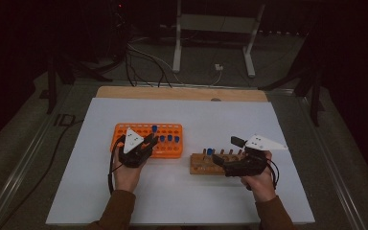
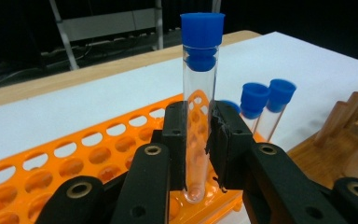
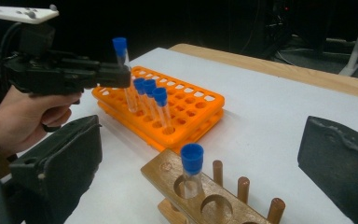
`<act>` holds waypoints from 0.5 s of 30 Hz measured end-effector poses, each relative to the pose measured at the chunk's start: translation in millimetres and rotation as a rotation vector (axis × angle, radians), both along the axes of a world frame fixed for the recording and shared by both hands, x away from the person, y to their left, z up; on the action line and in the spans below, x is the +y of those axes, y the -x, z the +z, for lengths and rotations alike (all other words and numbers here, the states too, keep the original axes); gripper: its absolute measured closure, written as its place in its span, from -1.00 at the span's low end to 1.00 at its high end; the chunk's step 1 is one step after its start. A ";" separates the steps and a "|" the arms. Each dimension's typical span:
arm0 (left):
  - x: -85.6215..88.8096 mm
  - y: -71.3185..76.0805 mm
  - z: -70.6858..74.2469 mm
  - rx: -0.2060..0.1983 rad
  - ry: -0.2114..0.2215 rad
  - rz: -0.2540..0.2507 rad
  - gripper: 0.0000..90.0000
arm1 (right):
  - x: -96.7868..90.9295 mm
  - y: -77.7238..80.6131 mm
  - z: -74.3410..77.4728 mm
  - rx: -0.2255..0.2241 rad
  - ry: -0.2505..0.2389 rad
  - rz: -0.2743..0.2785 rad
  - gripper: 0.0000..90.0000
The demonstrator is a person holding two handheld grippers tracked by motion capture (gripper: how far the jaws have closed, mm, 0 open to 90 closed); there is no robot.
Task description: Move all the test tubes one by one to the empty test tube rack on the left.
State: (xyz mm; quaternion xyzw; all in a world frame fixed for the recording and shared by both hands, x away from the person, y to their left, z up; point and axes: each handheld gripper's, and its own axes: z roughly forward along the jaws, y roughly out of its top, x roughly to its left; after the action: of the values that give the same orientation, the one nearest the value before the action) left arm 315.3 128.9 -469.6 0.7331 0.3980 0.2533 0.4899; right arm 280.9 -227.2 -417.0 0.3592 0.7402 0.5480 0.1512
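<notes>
Test tube (image 2: 199, 107) clamped in left fingers (image 2: 196, 140), base hidden by orange rack (image 2: 74, 154); right fingers (image 3: 205, 158) open.

Dim room, white-topped table (image 1: 268, 124), cabled floor (image 1: 196, 67)

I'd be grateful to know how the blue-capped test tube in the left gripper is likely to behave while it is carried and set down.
The test tube looks clear, thin-walled and empty, so probably light but fragile. Its smooth wall may slip between the left gripper pads. Round-bottomed, it would likely roll unless seated in the orange rack.
</notes>
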 end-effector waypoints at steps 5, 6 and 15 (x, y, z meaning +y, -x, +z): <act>-1.9 -3.3 -6.4 0.016 -0.009 0.004 0.72 | -0.7 0.0 0.0 0.000 0.000 -0.001 -1.00; -2.2 -3.7 -7.5 0.020 -0.017 0.002 0.72 | -0.8 -0.1 -0.1 0.001 0.000 0.000 -1.00; -3.7 -5.6 -16.7 0.085 -0.061 0.003 0.72 | -1.9 0.1 -0.2 0.001 -0.001 0.003 -1.00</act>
State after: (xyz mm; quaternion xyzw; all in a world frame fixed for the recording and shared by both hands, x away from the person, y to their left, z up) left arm 320.9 125.2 -486.3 0.7572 0.4118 0.2345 0.4496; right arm 280.8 -229.1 -417.2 0.3583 0.7405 0.5485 0.1498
